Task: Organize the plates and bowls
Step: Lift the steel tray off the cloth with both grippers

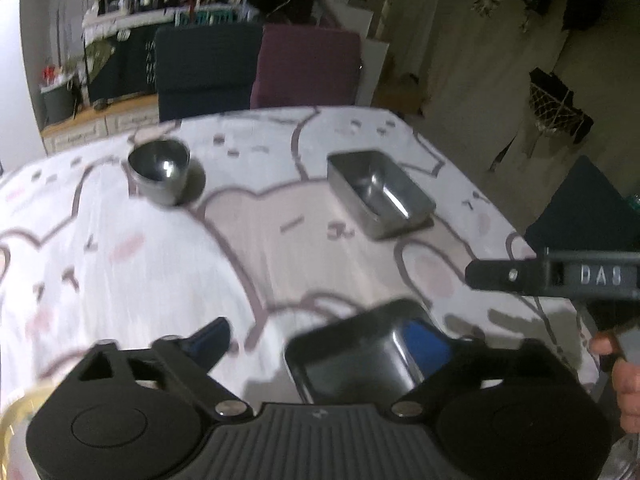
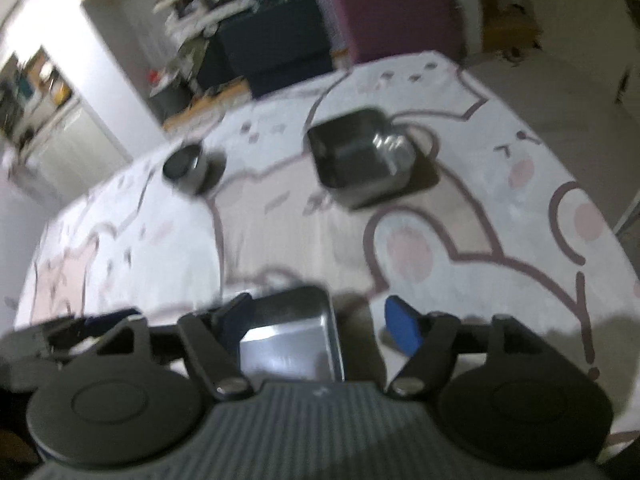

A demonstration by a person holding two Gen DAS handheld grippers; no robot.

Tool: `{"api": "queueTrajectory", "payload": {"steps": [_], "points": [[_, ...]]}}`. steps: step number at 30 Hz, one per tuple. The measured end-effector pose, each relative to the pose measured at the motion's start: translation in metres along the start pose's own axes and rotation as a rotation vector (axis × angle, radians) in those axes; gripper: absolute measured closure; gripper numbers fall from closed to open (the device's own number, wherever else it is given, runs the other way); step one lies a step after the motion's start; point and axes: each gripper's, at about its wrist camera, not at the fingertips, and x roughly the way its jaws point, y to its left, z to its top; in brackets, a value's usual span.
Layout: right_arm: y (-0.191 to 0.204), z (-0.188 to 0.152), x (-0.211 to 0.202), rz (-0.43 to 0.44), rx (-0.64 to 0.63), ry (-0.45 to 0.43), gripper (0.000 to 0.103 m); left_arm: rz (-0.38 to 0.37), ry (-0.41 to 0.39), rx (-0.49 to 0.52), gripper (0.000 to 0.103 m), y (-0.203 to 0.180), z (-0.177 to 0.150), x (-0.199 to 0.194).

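Left wrist: the left gripper (image 1: 320, 344) has its fingers spread around the near tray (image 1: 360, 352), not pinching; a bowl (image 1: 160, 170) and a far tray (image 1: 380, 192) stand apart on the table (image 1: 260, 248). Right wrist: the right gripper (image 2: 320, 320) is spread too, with the near tray (image 2: 292, 336) just ahead. Likely step: picking up this tray; next, close on its rim, then stack it in the far tray (image 2: 360, 160)

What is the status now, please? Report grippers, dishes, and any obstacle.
Left gripper open, near steel tray between fingers. Right gripper open, not gripping. Round bowl and deep steel tray stand apart on tablecloth. Nothing between.
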Motion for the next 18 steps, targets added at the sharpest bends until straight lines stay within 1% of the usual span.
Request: {"api": "queueTrajectory", "payload": {"steps": [2,3,4,6,9,12,15,18], "points": [[-0.005,0.011,0.001,-0.017,0.055,-0.032,0.016,0.007,-0.017,0.01,0.0,0.002,0.011,0.003],[-0.007,0.016,0.003,-0.025,0.081,-0.047,0.008,0.01,-0.02,0.01,0.0,0.002,0.016,0.006],[-0.009,0.021,0.006,-0.036,0.11,-0.062,0.003,0.007,-0.022,0.008,0.0,0.004,0.022,0.009],[-0.013,0.031,0.013,-0.05,0.16,-0.081,0.0,-0.004,-0.027,0.002,0.0,0.007,0.032,0.015],[-0.017,0.044,0.028,-0.063,0.242,-0.101,0.001,-0.001,-0.036,0.005,0.0,0.01,0.045,0.026],[-0.02,0.059,0.044,-0.099,0.315,-0.111,0.0,0.007,-0.033,0.007,0.0,0.016,0.053,0.036],[-0.026,0.071,0.066,-0.141,0.38,-0.092,0.0,0.015,-0.026,-0.01,0.0,0.027,0.059,0.048],[-0.04,0.079,0.089,-0.135,0.466,-0.062,0.001,0.02,-0.015,-0.031,0.0,0.039,0.062,0.058]]}}
